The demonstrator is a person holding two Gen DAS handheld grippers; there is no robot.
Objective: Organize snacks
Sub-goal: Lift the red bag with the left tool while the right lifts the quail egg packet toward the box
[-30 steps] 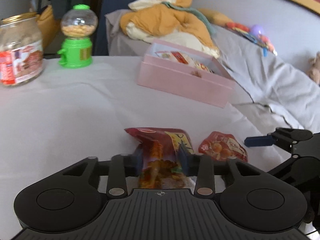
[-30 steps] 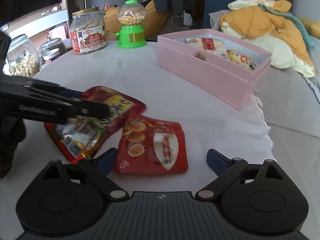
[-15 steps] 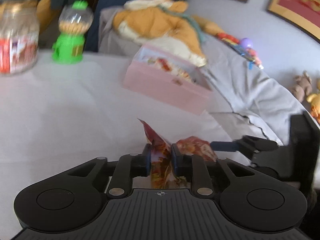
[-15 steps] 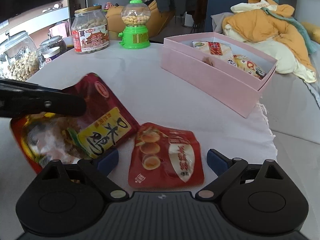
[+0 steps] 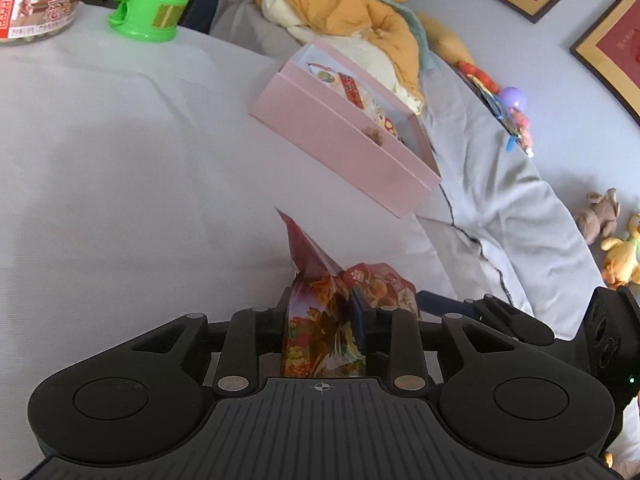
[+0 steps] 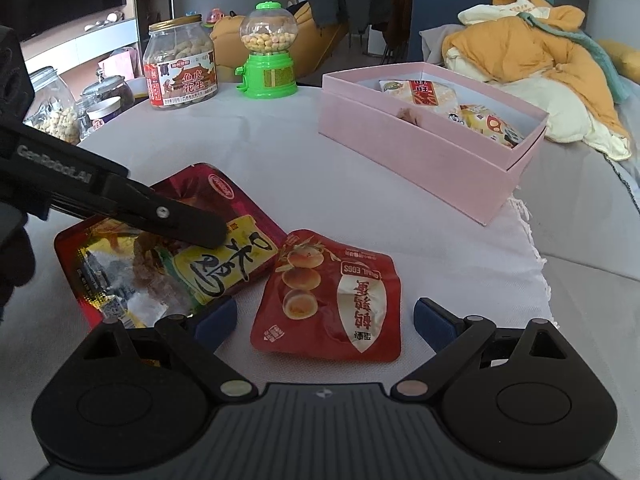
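Observation:
My left gripper [image 5: 322,306] is shut on a red and yellow snack bag [image 5: 316,300] and holds it edge-up, a little off the table. The same bag [image 6: 168,248] shows in the right wrist view under the left gripper's fingers [image 6: 176,224]. A red quail egg pouch [image 6: 332,296] lies flat on the white tablecloth between the fingers of my open right gripper [image 6: 325,320]; it also shows in the left wrist view [image 5: 380,284]. A pink box [image 6: 432,136] with several snack packs inside stands beyond; it also shows in the left wrist view [image 5: 344,136].
A green candy dispenser [image 6: 268,52] and a peanut jar [image 6: 182,68] stand at the table's far side. More glass jars [image 6: 52,108] stand at the left. A sofa with an orange jacket [image 6: 536,48] lies behind the box. The table edge [image 6: 536,252] drops off at the right.
My left gripper has closed tighter on the red and yellow bag and lifted and turned it, so the bag now stands on edge. My right gripper has stayed open over the red pouch.

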